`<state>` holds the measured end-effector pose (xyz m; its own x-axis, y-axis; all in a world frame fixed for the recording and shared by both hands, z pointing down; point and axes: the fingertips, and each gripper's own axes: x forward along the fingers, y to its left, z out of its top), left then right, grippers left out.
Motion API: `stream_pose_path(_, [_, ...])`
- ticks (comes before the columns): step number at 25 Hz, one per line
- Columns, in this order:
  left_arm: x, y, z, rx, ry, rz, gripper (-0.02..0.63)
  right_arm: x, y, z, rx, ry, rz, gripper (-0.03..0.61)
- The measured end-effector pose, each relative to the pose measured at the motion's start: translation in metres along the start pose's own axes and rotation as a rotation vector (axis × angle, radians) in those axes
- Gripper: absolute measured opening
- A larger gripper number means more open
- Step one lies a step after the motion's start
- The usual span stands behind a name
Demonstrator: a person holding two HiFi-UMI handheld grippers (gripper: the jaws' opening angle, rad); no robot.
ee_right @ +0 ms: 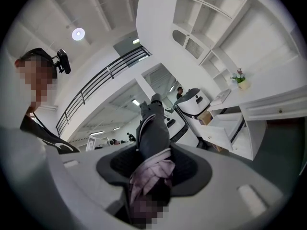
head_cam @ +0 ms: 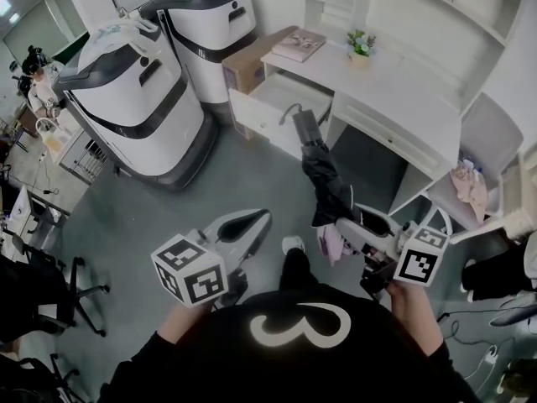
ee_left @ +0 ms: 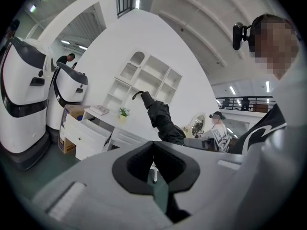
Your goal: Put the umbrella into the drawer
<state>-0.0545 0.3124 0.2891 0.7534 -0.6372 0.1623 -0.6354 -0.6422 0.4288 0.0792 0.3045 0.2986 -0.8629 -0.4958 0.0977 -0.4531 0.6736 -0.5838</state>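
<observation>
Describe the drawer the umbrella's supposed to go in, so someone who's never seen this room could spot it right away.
Find the long white desk under the wall shelves. At its left end, next to the cardboard box and two big white-and-black machines, a white drawer sticks out. It is the only drawer pulled open; the drawer front to its right is shut.

A robotics lab hall: bulky white machines (head_cam: 134, 107), office chairs (head_cam: 80, 292), mock desk (head_cam: 403, 99).

The white desk (head_cam: 394, 99), its drawer (head_cam: 277, 99) open, carries a book (head_cam: 298, 44) and a small potted plant (head_cam: 361, 47).
</observation>
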Motion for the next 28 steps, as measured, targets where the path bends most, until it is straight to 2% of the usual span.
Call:
stream_pose_path(8, [0.093,0.105,0.05,-0.052,0.039,0.106,0.008,0.086,-0.113,0.065,0.059,0.08,0.072,0.198])
stream_pose_path(14, [0.184,0.174,0.104,-0.047,0.05,0.119,0.008,0.139,-0.196,0.126,0.053,0.118,0.093,0.198])
stream_pose_path(20, [0.245,0.211,0.133,-0.037,0.04,0.109,0.008,0.164,-0.258,0.165,0.038,0.144,0.066,0.198])
stream_pose_path(28, [0.269,0.231,0.135,-0.04,0.053,0.095,0.008,0.183,-0.292,0.188,-0.045,0.156,0.014,0.198])
